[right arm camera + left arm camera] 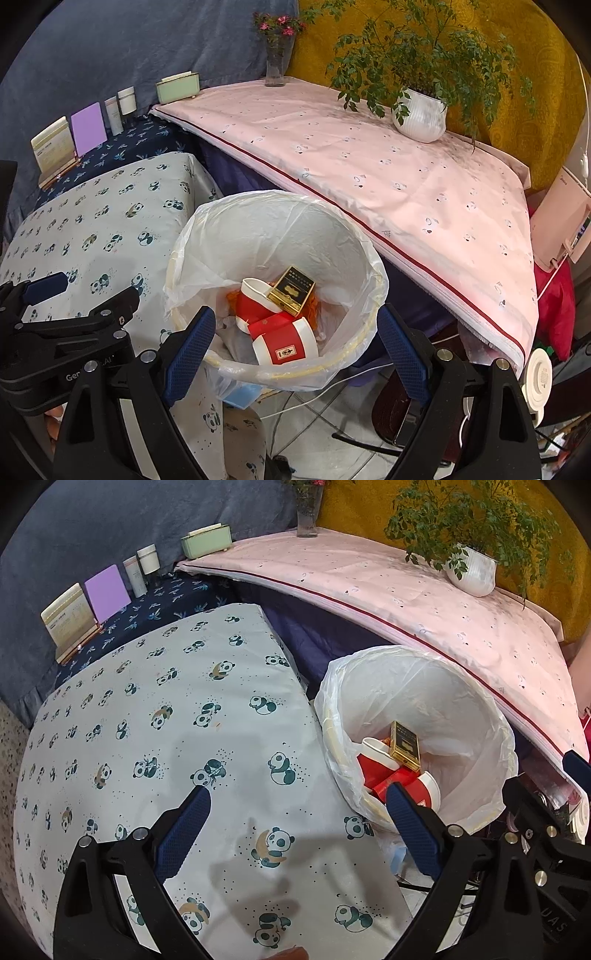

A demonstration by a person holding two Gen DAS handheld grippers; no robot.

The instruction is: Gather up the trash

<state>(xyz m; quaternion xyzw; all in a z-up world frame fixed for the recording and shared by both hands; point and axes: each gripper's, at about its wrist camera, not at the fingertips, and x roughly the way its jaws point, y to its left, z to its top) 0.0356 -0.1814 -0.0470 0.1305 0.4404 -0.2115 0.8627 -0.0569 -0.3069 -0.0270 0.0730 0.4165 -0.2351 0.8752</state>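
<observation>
A bin lined with a white plastic bag stands between two tables; it also shows in the left wrist view. Inside lie two red-and-white paper cups, a gold and black box and some orange trash. My right gripper is open and empty, just above the bin's near rim. My left gripper is open and empty, over the panda-print table, its right finger by the bin's rim. The left gripper also shows at the left of the right wrist view.
A pink-clothed table holds a white potted plant, a glass flower vase and a green box. Cards, a purple board and bottles stand on a dark blue cloth behind. Cables and a white round device lie on the floor.
</observation>
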